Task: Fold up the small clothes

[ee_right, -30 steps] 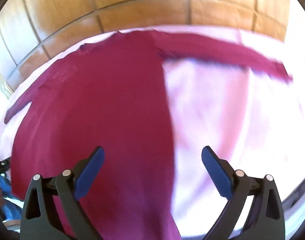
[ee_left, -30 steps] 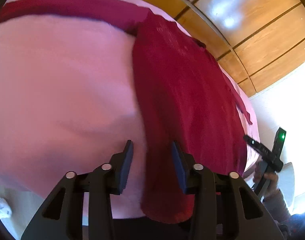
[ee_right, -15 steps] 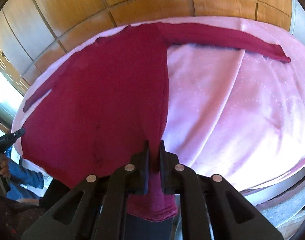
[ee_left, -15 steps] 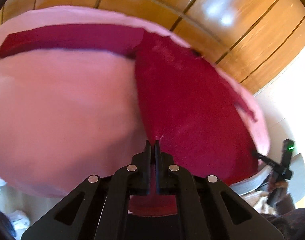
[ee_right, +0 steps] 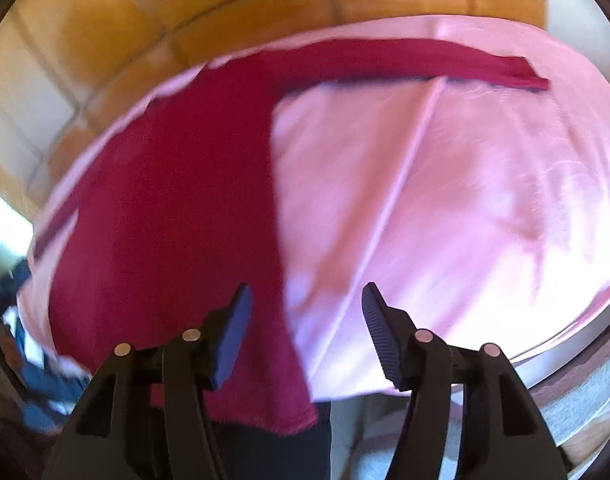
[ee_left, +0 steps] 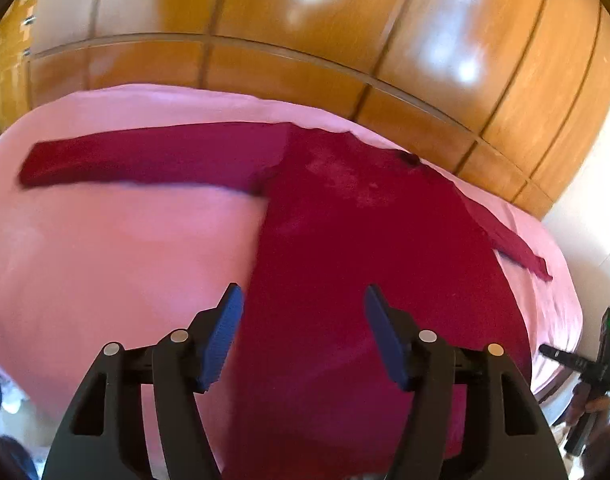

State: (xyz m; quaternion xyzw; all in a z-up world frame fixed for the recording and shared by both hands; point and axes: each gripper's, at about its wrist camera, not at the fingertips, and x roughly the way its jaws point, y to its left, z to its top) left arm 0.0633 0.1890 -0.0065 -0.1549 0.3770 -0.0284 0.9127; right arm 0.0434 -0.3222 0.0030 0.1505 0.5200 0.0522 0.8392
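Dark red long-sleeved top (ee_left: 345, 248) spread flat on pink-covered bed (ee_left: 105, 260), sleeves out to both sides, hem hanging over near edge. Left gripper (ee_left: 301, 328) fingers parted above lower body, gripping nothing. Right gripper (ee_right: 305, 320) likewise spread wide over right side seam, empty

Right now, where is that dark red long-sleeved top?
The dark red long-sleeved top lies flat on the pink bedcover, sleeves spread out, in front of the wooden wardrobe; its hem hangs over the near edge.
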